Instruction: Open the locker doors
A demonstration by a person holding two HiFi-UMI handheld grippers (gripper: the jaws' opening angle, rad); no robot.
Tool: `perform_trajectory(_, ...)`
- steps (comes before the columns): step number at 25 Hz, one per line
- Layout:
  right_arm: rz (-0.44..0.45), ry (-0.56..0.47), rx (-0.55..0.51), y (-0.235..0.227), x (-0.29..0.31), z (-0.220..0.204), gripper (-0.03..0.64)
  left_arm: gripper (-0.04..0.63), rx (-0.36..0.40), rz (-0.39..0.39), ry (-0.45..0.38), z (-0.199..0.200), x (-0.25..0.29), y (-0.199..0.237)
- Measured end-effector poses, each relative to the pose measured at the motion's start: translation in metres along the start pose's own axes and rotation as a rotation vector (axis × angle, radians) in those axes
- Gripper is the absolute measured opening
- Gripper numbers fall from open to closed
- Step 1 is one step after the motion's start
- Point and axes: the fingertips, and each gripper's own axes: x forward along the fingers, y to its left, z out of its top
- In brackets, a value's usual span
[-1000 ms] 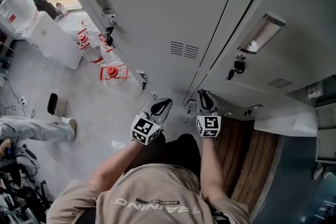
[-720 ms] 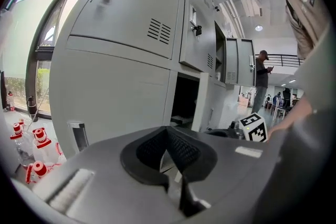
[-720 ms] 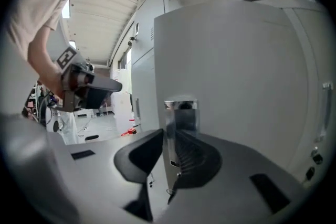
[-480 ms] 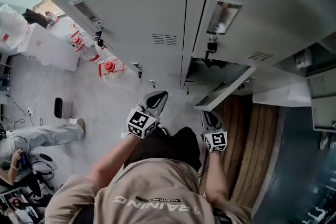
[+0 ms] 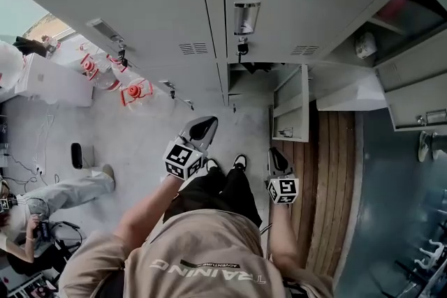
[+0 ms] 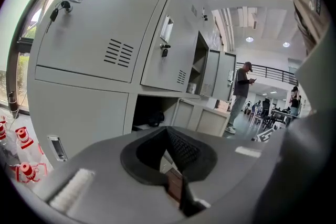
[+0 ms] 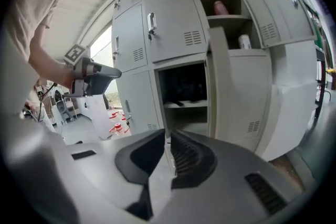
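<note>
The grey lockers (image 5: pixel 209 3) fill the top of the head view. A lower locker door (image 5: pixel 290 102) stands swung open, and its dark compartment (image 7: pixel 184 86) shows a shelf inside. Above it a middle door (image 7: pixel 173 26) with a handle and key is closed. My right gripper (image 5: pixel 275 157) is shut and empty, held back from the open door's edge (image 7: pixel 218 86). My left gripper (image 5: pixel 202 126) is also shut and empty, off the locker fronts and pointed at the closed doors (image 6: pixel 100 23). The left gripper (image 7: pixel 94 73) shows in the right gripper view too.
An upper locker (image 7: pixel 226 8) at the right stands open with small items on its shelf. Red-capped water jugs (image 5: pixel 136 91) sit on the floor at the left. A seated person's legs (image 5: pixel 63 188) are at the far left. Another person (image 6: pixel 242 93) stands down the aisle.
My right gripper pulled back from the lower locker and its door swung open. The left gripper stayed about where it was. The head view shifted, so the lockers look more square-on.
</note>
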Motion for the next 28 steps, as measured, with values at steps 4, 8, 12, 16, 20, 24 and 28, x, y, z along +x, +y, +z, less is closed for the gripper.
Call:
perform_trajectory(4, 0.013, -0.040, -0.040, 0.006, -0.019, 0.034, 0.011, 0.007, 0.033, -0.029, -0.026, 0.018, -0.015, -0.018)
perform_trajectory(8, 0.055, -0.105, -0.071, 0.017, -0.038, 0.070, 0.009, 0.008, 0.053, -0.005, -0.050, 0.028, -0.032, -0.034)
perform_trajectory(12, 0.136, -0.149, -0.126, 0.034, -0.069, 0.103, 0.009, 0.008, 0.046, 0.059, -0.090, 0.033, -0.062, -0.062)
perform_trajectory(16, 0.210, -0.192, -0.117, 0.043, -0.110, 0.137, 0.009, 0.008, 0.021, 0.134, -0.139, 0.038, -0.096, -0.096)
perform_trajectory(20, 0.280, -0.197, -0.148, 0.053, -0.159, 0.156, 0.009, 0.008, 0.023, 0.189, -0.163, 0.034, -0.126, -0.145)
perform_trajectory(24, 0.355, -0.220, -0.142, 0.063, -0.201, 0.161, 0.009, 0.008, 0.025, 0.211, -0.152, 0.026, -0.149, -0.186)
perform_trajectory(28, 0.373, -0.225, -0.129, 0.078, -0.221, 0.165, 0.009, 0.008, 0.060, 0.206, -0.178, 0.031, -0.173, -0.207)
